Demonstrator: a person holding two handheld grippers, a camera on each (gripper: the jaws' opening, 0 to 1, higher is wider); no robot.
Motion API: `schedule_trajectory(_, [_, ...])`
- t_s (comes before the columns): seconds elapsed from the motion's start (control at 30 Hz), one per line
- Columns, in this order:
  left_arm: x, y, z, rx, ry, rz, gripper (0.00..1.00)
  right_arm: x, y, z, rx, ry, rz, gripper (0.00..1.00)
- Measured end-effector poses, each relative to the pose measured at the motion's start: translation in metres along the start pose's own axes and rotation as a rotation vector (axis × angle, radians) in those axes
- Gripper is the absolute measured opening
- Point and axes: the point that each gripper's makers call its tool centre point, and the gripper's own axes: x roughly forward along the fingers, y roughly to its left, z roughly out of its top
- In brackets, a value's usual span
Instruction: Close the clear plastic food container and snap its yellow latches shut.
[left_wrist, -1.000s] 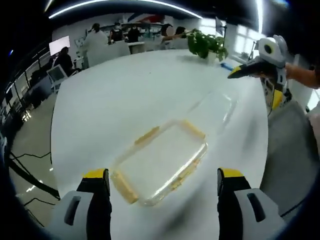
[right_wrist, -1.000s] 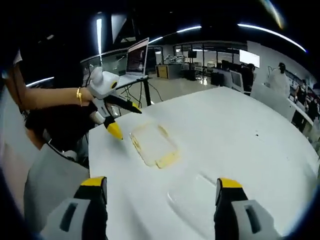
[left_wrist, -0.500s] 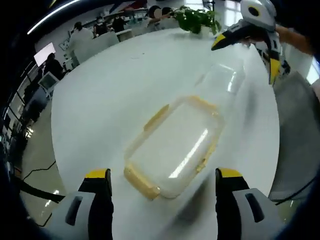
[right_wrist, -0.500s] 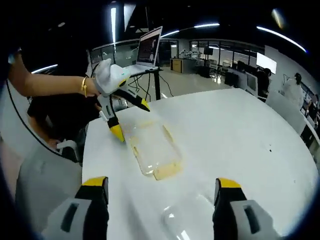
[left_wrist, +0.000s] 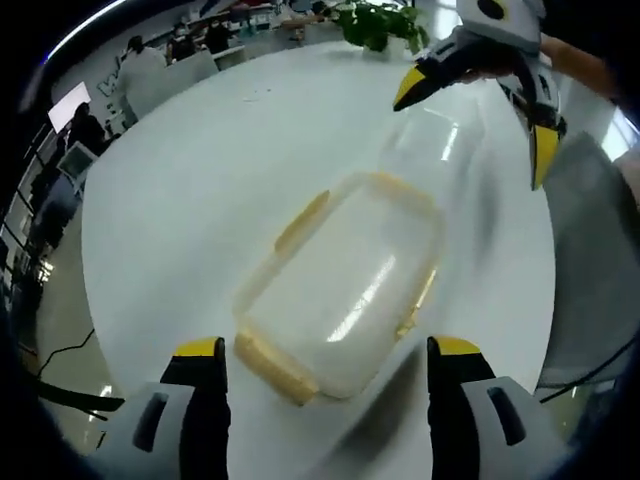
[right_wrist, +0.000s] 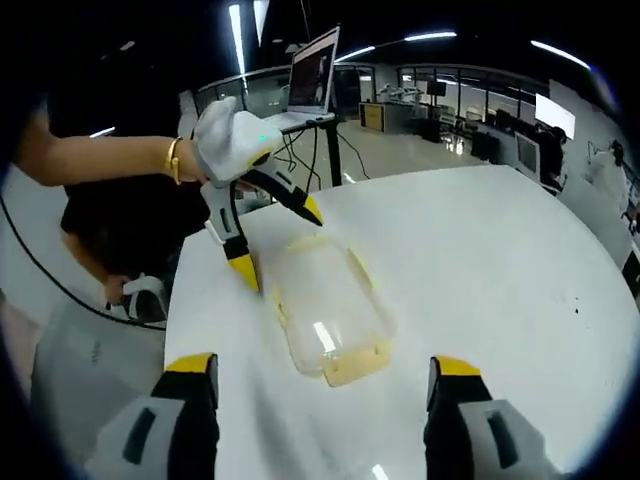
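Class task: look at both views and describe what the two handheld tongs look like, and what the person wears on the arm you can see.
Both tongs have grey jaws with yellow tips. Seen from the right gripper view, the left tongs have a white body and dark jaws ending in yellow tips. The arm holding them wears a gold bracelet. The right tongs look the same.

No legible text — anywhere.

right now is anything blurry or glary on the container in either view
Left gripper view: the clear container is smeared by motion blur, with a streak of ceiling-light glare on its top; the right gripper is soft too. Right gripper view: sharper, one small glint on the container; fisheye bends the white table edge.
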Motion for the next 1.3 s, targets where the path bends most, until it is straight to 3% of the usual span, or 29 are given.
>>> schedule_trajectory(0.2, [0.004,0.002,-0.001,-0.006,0.01,-0.018,0.8,0.022,0.0,-0.005,0.009,0.05,0.009,0.81])
schedule_trajectory(0.4, [0.011,0.002,-0.007,0.072,0.068,-0.023,0.74,0.039,-0.007,-0.018,0.052,0.14,-0.016,0.75])
schedule_trajectory(0.5, [0.014,0.002,-0.006,0.076,0.065,-0.032,0.75,0.047,-0.007,-0.023,0.048,0.172,-0.01,0.74])
schedule_trajectory(0.73, [0.015,0.005,-0.006,0.053,0.052,-0.038,0.74,0.058,-0.013,-0.034,-0.008,0.235,-0.024,0.68])
schedule_trajectory(0.83, [0.015,0.003,-0.007,0.083,0.06,-0.054,0.76,0.06,-0.02,-0.031,-0.05,0.228,-0.049,0.65])
schedule_trajectory(0.93, [0.015,0.002,-0.007,0.086,0.062,-0.054,0.76,0.059,-0.026,-0.037,-0.215,0.282,-0.074,0.6])
schedule_trajectory(0.97, [0.015,0.003,-0.007,0.085,0.064,-0.054,0.76,0.061,-0.016,-0.035,-0.144,0.252,-0.033,0.6])
schedule_trajectory(1.3, [0.016,0.006,-0.004,0.073,0.062,-0.048,0.7,0.061,-0.022,-0.034,-0.209,0.259,-0.001,0.6])
